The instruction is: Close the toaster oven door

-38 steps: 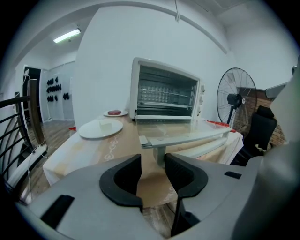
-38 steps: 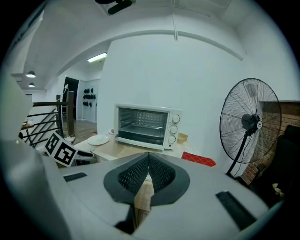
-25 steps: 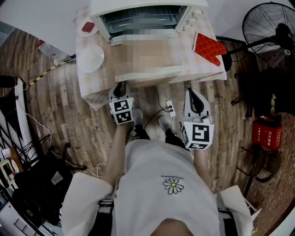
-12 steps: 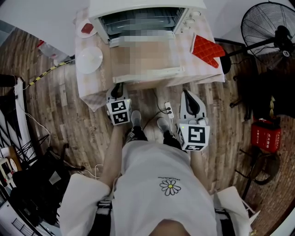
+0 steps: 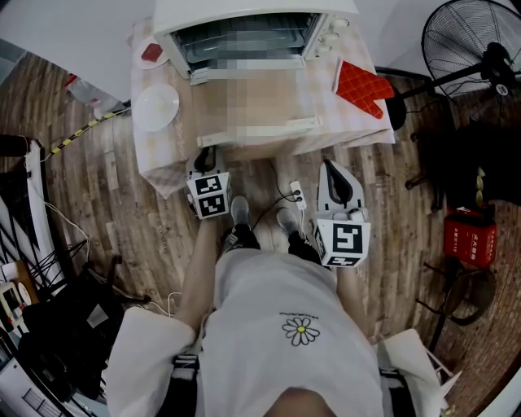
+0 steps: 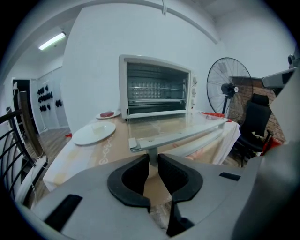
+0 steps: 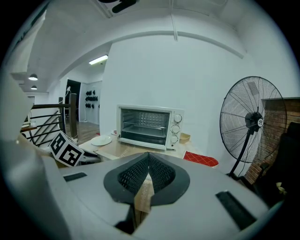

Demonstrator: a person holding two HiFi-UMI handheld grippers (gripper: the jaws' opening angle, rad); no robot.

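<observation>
The white toaster oven (image 5: pixel 244 16) stands at the back of the table (image 5: pixel 163 159), its glass door (image 6: pixel 178 125) dropped flat toward me. Along the door's front edge runs the white door handle (image 5: pixel 256 130). My left gripper (image 5: pixel 208 153) is at the handle's left end. In the left gripper view its pads (image 6: pixel 140 164) sit narrowly against both sides of the handle's left post (image 6: pixel 153 157). My right gripper (image 5: pixel 334 167) hangs lower, off the table's front right, shut and holding nothing (image 7: pixel 148 158).
A white plate (image 5: pixel 157 106) and a small dish with something red (image 5: pixel 152 51) lie left of the oven. A red oven mitt (image 5: pixel 366 85) lies at its right. A standing fan (image 5: pixel 464 41) and a red box (image 5: pixel 468 240) are at the right. A power strip (image 5: pixel 299 191) lies on the floor.
</observation>
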